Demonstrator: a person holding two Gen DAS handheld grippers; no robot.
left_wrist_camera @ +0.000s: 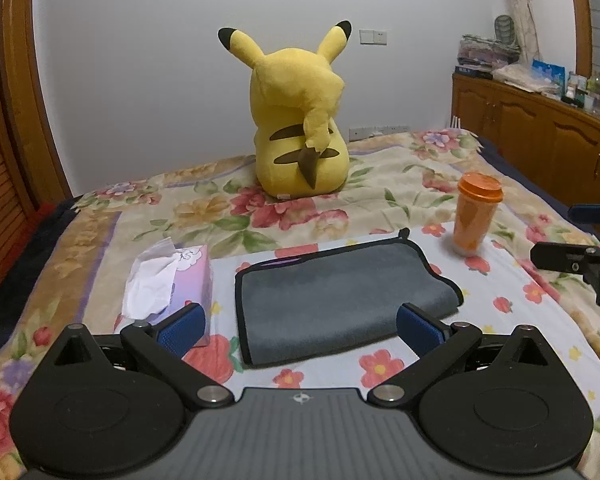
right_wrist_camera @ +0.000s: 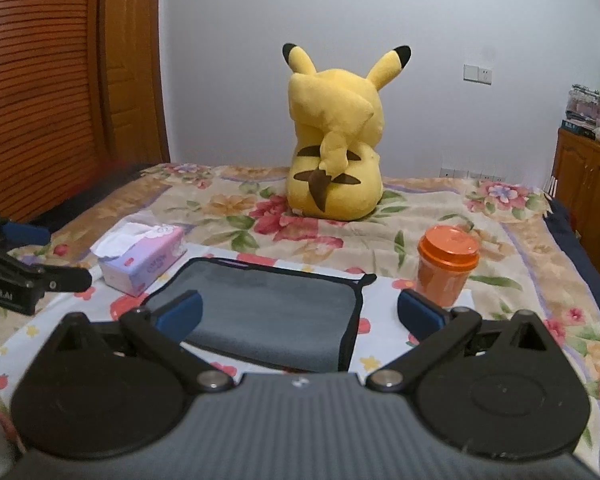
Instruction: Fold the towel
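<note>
A grey towel (left_wrist_camera: 336, 300) with black trim lies folded flat on a white flowered cloth on the bed; it also shows in the right wrist view (right_wrist_camera: 276, 312). My left gripper (left_wrist_camera: 300, 328) is open and empty, held just above the towel's near edge. My right gripper (right_wrist_camera: 298, 314) is open and empty, over the towel's near right part. Each gripper shows at the edge of the other's view: the right one (left_wrist_camera: 580, 240) and the left one (right_wrist_camera: 24, 256).
A tissue box (left_wrist_camera: 172, 284) lies left of the towel. An orange lidded cup (left_wrist_camera: 476, 216) stands to its right. A yellow Pikachu plush (left_wrist_camera: 300, 120) sits at the back of the bed. A wooden cabinet (left_wrist_camera: 540, 136) stands at the right.
</note>
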